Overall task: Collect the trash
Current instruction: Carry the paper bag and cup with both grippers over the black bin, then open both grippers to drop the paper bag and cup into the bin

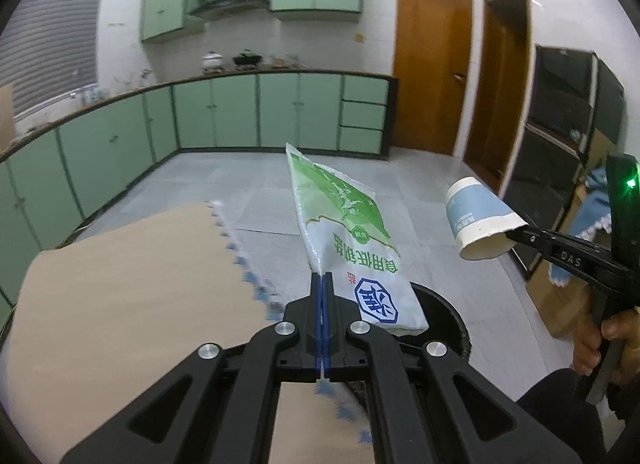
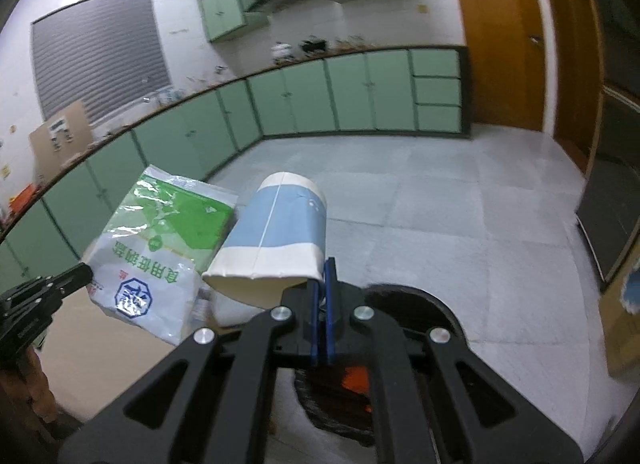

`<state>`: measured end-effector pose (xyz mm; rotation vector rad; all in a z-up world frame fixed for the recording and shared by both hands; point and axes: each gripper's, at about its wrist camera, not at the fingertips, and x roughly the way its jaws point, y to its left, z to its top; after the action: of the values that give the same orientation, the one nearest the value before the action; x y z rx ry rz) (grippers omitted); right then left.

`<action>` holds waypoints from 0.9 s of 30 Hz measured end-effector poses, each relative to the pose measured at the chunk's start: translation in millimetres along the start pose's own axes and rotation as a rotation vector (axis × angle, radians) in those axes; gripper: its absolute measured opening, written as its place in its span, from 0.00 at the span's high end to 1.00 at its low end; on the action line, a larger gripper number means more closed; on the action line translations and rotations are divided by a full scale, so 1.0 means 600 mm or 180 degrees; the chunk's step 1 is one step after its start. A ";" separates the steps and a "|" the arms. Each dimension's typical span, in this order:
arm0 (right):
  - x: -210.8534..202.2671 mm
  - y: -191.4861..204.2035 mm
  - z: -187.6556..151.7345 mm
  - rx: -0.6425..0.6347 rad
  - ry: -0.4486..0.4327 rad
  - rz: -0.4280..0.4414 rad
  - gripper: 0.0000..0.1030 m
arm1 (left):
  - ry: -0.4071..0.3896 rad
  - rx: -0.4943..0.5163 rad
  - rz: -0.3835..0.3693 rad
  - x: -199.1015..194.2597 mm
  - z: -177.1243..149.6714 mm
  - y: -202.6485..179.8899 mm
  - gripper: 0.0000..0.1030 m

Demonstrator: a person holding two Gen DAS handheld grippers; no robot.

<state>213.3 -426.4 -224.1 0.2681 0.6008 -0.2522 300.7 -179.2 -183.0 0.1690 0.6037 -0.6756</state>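
Left gripper (image 1: 321, 276) pinching green-white bag (image 1: 348, 248) by its edge, right gripper (image 2: 321, 276) clamped on paper cup (image 2: 276, 236) rim, both held aloft over the black bin (image 2: 404, 304), likely for dropping in.

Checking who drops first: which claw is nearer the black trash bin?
Right, as far as these views show. The right claw, holding the paper cup, hangs above the bin; the left claw sits beside its rim.
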 end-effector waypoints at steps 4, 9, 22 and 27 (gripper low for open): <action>0.040 -0.058 -0.033 0.0139 0.0172 -0.0149 0.99 | 0.0187 0.0083 -0.0131 0.065 -0.008 -0.039 1.00; 0.102 -0.117 -0.071 0.0334 0.0397 -0.0275 0.99 | 0.0450 0.0196 -0.0225 0.150 -0.024 -0.094 1.00; 0.272 -0.184 -0.126 0.0491 0.1022 -0.0566 0.98 | 0.1065 0.0442 -0.0206 0.332 -0.070 -0.164 1.00; 0.294 -0.186 -0.129 0.0546 0.1148 -0.0616 0.89 | 0.1252 0.0581 -0.0138 0.380 -0.080 -0.183 0.99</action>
<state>278.9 -533.2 -408.2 0.4267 0.9662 -0.4485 350.0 -370.3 -348.4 0.4671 0.9244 -0.7455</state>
